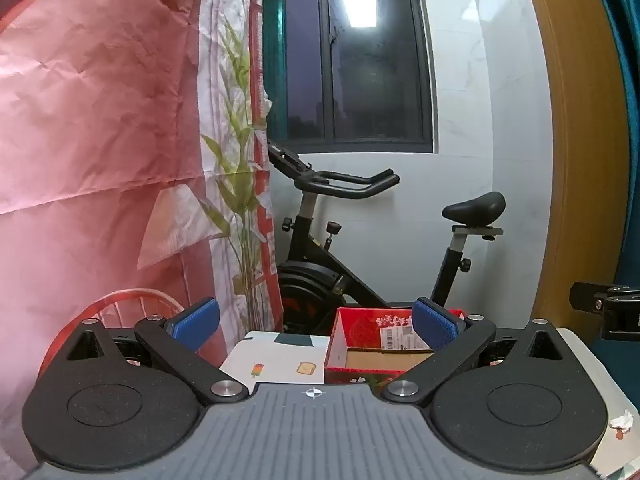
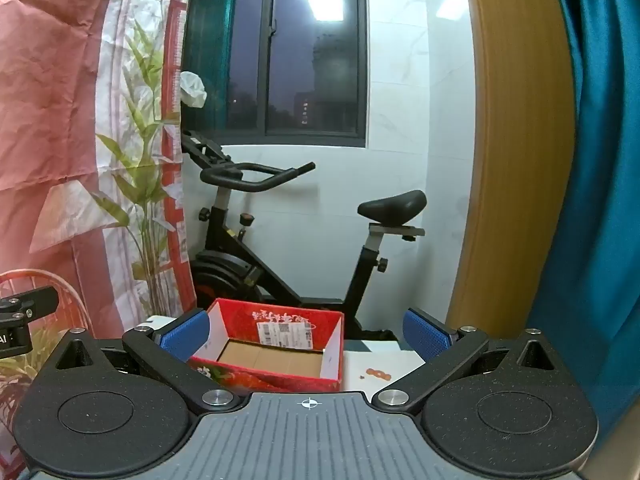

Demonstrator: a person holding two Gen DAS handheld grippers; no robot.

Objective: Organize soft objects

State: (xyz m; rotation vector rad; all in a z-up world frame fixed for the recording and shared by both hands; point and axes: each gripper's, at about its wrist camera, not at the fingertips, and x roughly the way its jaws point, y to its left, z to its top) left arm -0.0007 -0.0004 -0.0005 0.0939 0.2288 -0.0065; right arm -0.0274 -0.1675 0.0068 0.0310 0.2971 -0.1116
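Note:
A red cardboard box [image 1: 352,356] with a brown inside and a white shipping label stands open on a white table [image 1: 280,364]; nothing shows inside it. It also shows in the right wrist view [image 2: 280,344]. My left gripper [image 1: 316,326] is open and empty, held above the table, the box at its right finger. My right gripper [image 2: 306,334] is open and empty, the box between its fingers and further off. A crumpled white soft scrap [image 1: 622,422] lies on the table at the far right. The right gripper's body [image 1: 608,308] shows at the right edge.
A black exercise bike [image 2: 280,248] stands behind the table under a dark window. A pink and floral cloth [image 1: 100,140] hangs at the left. A red wire chair back [image 1: 120,300] is at the left. A wooden door frame [image 2: 512,160] and teal curtain [image 2: 600,160] stand at the right.

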